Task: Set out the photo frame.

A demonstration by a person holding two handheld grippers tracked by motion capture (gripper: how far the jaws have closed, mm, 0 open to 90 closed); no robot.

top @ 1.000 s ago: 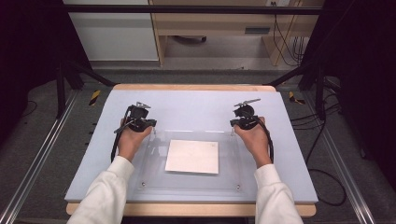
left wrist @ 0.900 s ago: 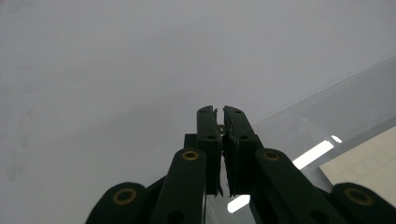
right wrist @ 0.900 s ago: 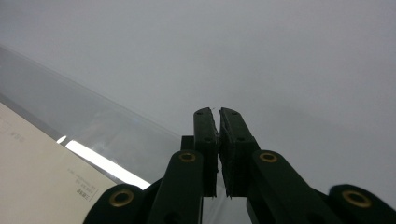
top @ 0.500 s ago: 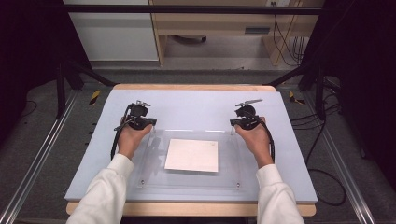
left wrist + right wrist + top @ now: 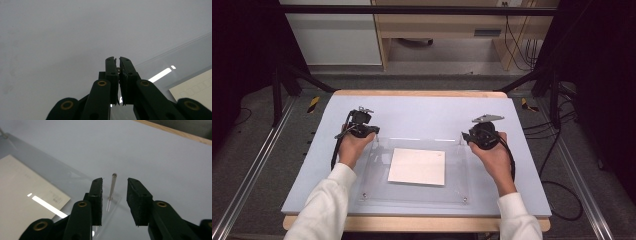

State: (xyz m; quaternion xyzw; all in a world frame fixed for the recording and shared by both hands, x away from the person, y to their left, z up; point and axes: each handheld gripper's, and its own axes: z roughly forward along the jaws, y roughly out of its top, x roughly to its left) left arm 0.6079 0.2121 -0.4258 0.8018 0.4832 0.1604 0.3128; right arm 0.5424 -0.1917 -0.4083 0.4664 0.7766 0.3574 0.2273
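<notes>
Clear acrylic plate lies flat on the blue-grey table, white sheet under its middle. Left gripper at its far-left corner, jaws nearly closed. Right gripper at the far-right corner, jaws apart around an upright metal pin.

No writing can be read anywhere. The white sheet under the clear plate bears faint grey print: in the right gripper view a small block of marks sits near its corner, and in the left gripper view a pale row of boxes runs along its edge, but all of it is too small and blurred to make out.
</notes>
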